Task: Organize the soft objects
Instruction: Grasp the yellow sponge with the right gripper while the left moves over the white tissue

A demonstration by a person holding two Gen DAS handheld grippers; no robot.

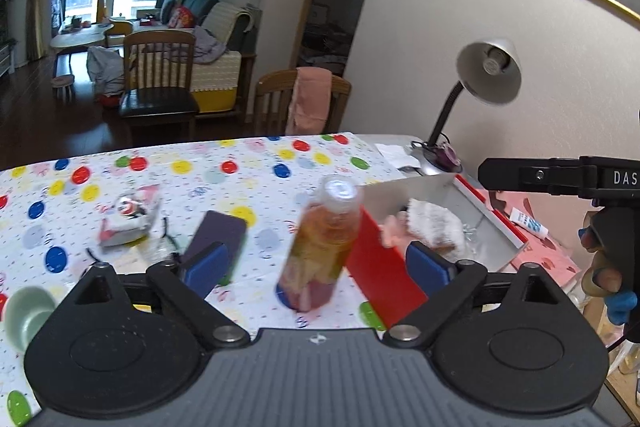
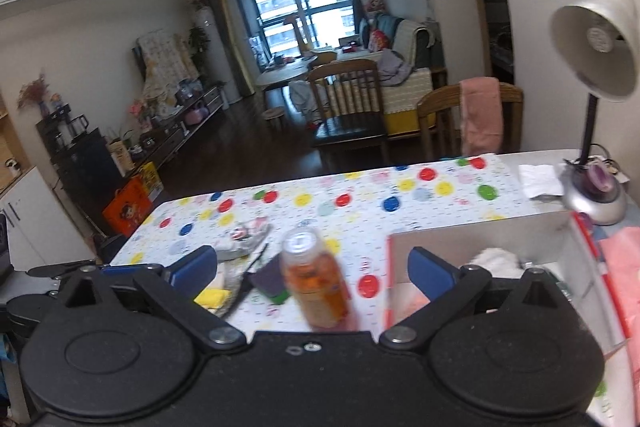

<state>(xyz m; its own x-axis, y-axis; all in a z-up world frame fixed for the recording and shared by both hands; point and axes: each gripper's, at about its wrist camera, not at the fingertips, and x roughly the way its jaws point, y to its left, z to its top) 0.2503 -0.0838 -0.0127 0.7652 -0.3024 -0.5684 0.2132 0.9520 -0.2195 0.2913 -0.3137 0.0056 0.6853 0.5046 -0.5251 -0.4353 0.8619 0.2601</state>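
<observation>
A red-sided open box (image 1: pixel 384 279) stands at the right of the dotted tablecloth (image 1: pixel 240 171); it also shows in the right wrist view (image 2: pixel 480 227). Inside lies a white fluffy soft thing (image 1: pixel 434 223) with a pink piece (image 1: pixel 390 231) beside it. A purple sponge (image 1: pixel 218 239) lies left of a clear bottle of orange drink (image 1: pixel 324 247). A small crumpled soft packet (image 1: pixel 128 219) lies further left. My left gripper (image 1: pixel 316 267) is open and empty, above the table with the bottle between its fingers' line of sight. My right gripper (image 2: pixel 312 271) is open and empty, above the bottle (image 2: pixel 316 283) and the box.
A desk lamp (image 1: pixel 480 83) stands at the table's far right corner by the wall. A green cup (image 1: pixel 24 315) sits at the left edge. A yellow sponge (image 2: pixel 214 297) and a purple sponge (image 2: pixel 272 277) lie left of the bottle. Two wooden chairs (image 1: pixel 160 83) stand beyond the table.
</observation>
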